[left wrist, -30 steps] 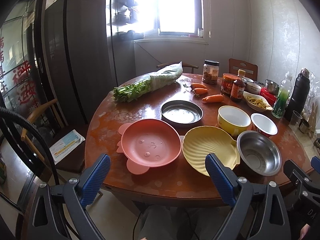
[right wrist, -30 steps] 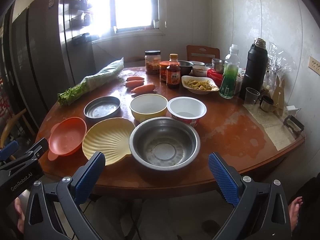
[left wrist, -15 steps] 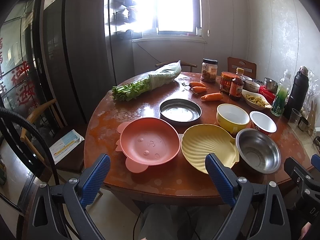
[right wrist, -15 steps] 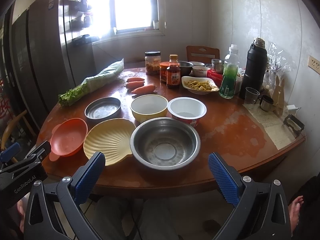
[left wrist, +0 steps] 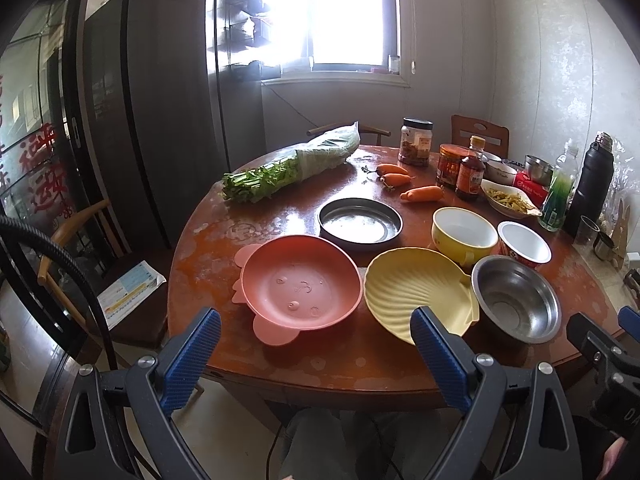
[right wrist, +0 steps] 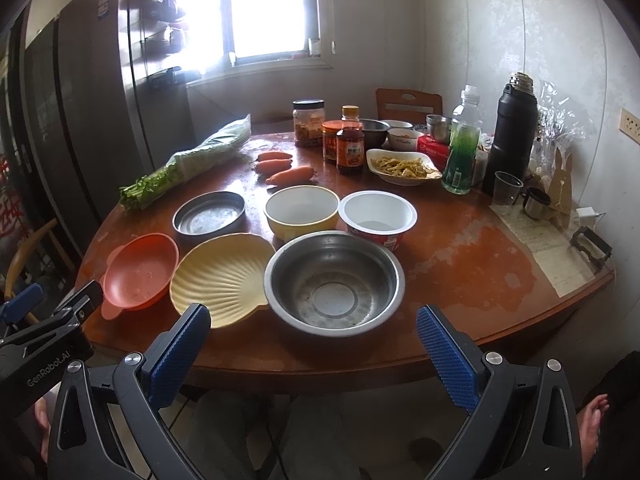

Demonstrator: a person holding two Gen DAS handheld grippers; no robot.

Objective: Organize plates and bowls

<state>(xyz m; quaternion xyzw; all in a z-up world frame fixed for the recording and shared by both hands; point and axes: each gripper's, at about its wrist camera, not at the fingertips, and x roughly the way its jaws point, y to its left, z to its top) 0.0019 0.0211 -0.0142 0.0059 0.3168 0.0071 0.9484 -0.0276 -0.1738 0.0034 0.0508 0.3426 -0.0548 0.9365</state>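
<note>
On the round wooden table a pink eared plate, a yellow shell-shaped plate and a steel bowl stand in a front row. Behind them are a flat metal pan, a yellow bowl and a red-sided white cup bowl. My left gripper hangs open before the table edge, facing the pink plate. My right gripper is open too, in front of the steel bowl, beside the shell plate. Neither holds anything.
Farther back lie a bag of greens, three carrots, jars and a sauce bottle, a dish of food, a green bottle and a black flask. Chairs ring the table; a fridge stands left.
Both grippers have drifted slightly, the view shifting a little lower and back from the table. Nothing on the table moved; both grippers stay open.
</note>
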